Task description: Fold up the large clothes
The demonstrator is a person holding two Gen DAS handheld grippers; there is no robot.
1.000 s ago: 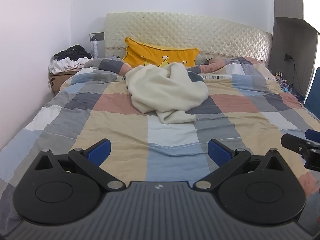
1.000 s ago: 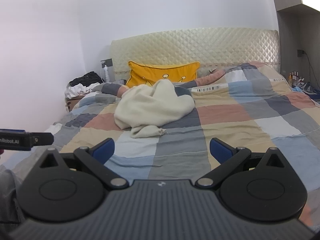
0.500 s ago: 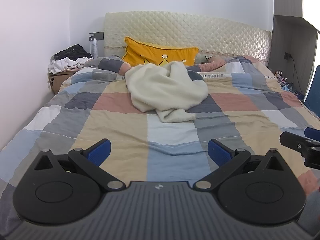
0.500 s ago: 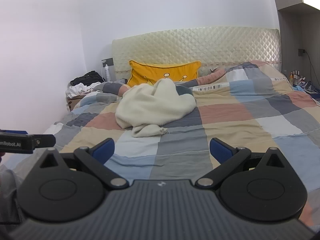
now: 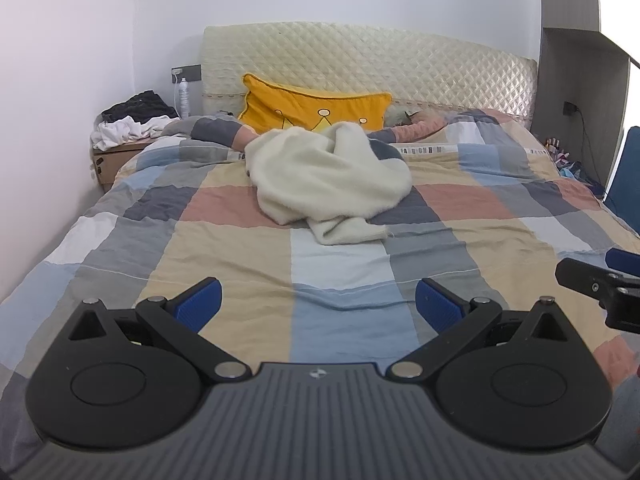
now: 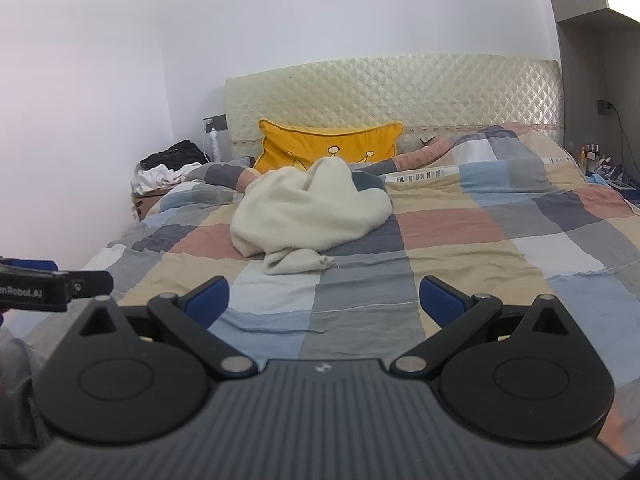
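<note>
Reaching comes first: both the left tool (image 5: 318,304) and right tool (image 6: 325,300) gape wide, holding nothing, near the bed's (image 5: 224,280) foot. Far off, mid-bed, lies the crumpled cream garment (image 5: 328,178), probably fleece; grip separate edges, then spread it.

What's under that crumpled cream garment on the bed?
The cream garment lies on the checked quilt; a dark grey patch shows at its far edge. Anything else beneath is covered. Yellow pillow stands behind.
</note>
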